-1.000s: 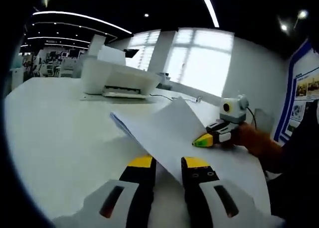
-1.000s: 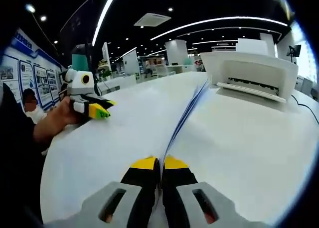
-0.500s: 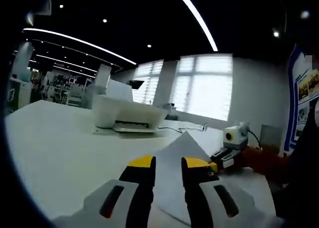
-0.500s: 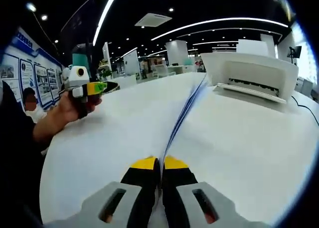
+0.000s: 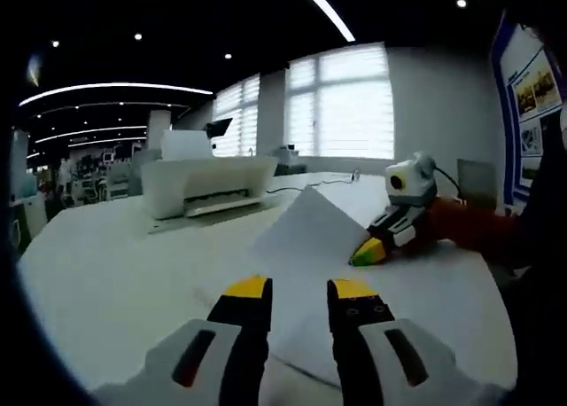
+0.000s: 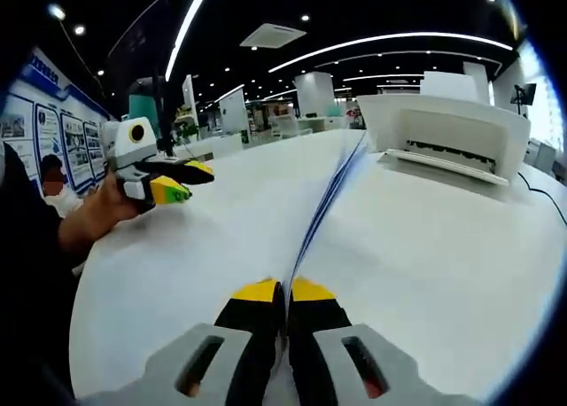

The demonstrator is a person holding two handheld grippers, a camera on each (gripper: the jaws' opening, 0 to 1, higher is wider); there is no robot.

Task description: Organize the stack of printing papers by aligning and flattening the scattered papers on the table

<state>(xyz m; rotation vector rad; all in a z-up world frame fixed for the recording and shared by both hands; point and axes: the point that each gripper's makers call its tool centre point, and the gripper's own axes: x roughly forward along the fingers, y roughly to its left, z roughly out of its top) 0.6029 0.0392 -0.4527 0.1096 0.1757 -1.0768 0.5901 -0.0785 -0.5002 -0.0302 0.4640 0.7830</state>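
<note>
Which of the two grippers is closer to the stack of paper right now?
Right. The right gripper is shut on the paper stack's near edge. The left gripper is open, held apart from the stack, with nothing between its jaws.

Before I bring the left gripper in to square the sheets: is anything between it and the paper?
Nothing visible. The open left gripper hangs over the paper; the printer sits farther back on the table.
</note>
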